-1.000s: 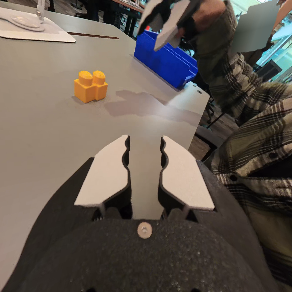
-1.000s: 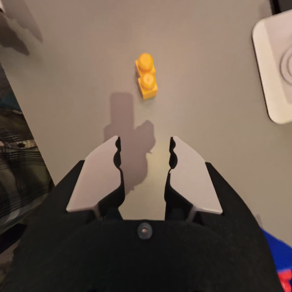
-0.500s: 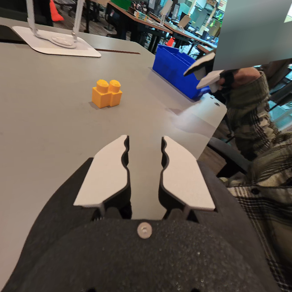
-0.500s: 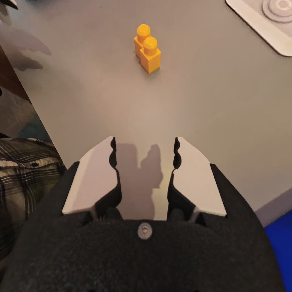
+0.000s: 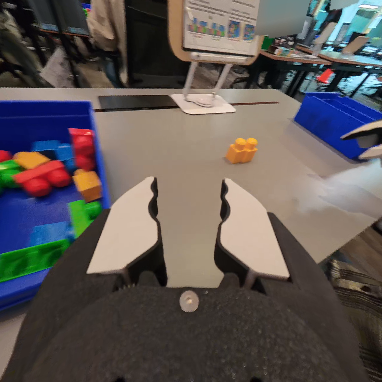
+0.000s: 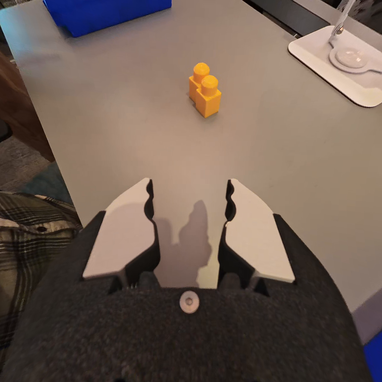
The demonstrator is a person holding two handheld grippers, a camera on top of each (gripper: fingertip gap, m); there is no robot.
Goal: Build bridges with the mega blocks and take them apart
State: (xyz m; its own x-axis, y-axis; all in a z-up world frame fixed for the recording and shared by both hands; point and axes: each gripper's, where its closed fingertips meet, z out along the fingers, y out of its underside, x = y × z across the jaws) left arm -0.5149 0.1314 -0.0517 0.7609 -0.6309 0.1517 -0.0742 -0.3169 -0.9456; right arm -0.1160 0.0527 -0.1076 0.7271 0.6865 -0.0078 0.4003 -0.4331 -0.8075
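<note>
A single orange two-stud block (image 5: pixel 241 151) stands upright on the grey table (image 5: pixel 186 144); it also shows in the right wrist view (image 6: pixel 205 91), ahead of the fingers. My left gripper (image 5: pixel 188 182) is open and empty, above the table with the block ahead to its right. My right gripper (image 6: pixel 189 183) is open and empty, well short of the block; its fingertips (image 5: pixel 363 134) show at the right edge of the left wrist view. A blue bin (image 5: pixel 97 144) at the left holds several red, green, blue and orange blocks.
A second blue bin (image 5: pixel 330 124) sits at the table's right edge. A white stand base (image 5: pixel 203 103) holding a picture board stands at the back; it also shows in the right wrist view (image 6: pixel 339 62). A plaid sleeve (image 6: pixel 24 227) is at the left.
My left gripper has swung left, bringing the block-filled blue bin into view, and its fingers have opened wider. My right gripper has pulled back and tilted up; the orange block has not moved.
</note>
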